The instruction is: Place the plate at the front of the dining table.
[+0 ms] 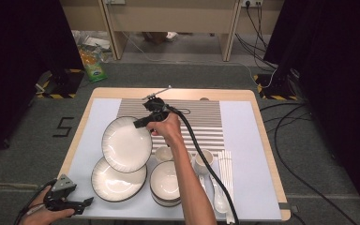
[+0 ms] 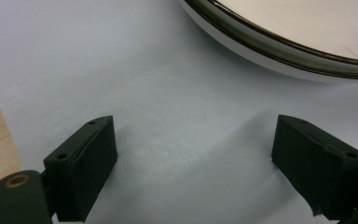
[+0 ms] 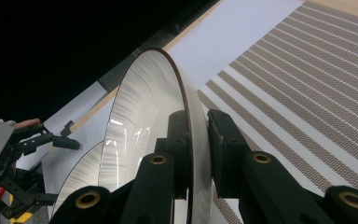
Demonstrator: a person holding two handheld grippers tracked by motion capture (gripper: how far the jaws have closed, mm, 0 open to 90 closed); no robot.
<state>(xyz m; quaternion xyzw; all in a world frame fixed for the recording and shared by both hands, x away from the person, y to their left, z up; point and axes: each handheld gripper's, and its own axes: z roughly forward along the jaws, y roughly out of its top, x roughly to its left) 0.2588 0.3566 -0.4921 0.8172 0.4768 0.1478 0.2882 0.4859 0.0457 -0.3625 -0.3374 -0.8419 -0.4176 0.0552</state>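
My right gripper point(image 1: 138, 123) point(image 3: 198, 135) is shut on the rim of a white ribbed plate with a dark edge point(image 1: 126, 145) point(image 3: 140, 112). It holds the plate tilted above the table's left half. Under it a second plate of the same kind point(image 1: 115, 183) point(image 3: 81, 172) lies flat on the pale mat. My left gripper point(image 1: 89, 202) point(image 2: 196, 154) rests low at the front left corner with its jaws wide apart and only bare mat between them. The flat plate's rim point(image 2: 279, 51) lies just beyond its jaws. The left gripper point(image 3: 72, 135) also appears far off in the right gripper view.
A stack of white bowls point(image 1: 166, 183) stands at the front middle, with a small bowl point(image 1: 162, 152) and a cup point(image 1: 203, 161) behind it. Spoons point(image 1: 218, 197) and chopsticks point(image 1: 226, 169) lie to the right. A striped placemat point(image 1: 206, 119) covers the far middle of the table point(image 1: 262, 136).
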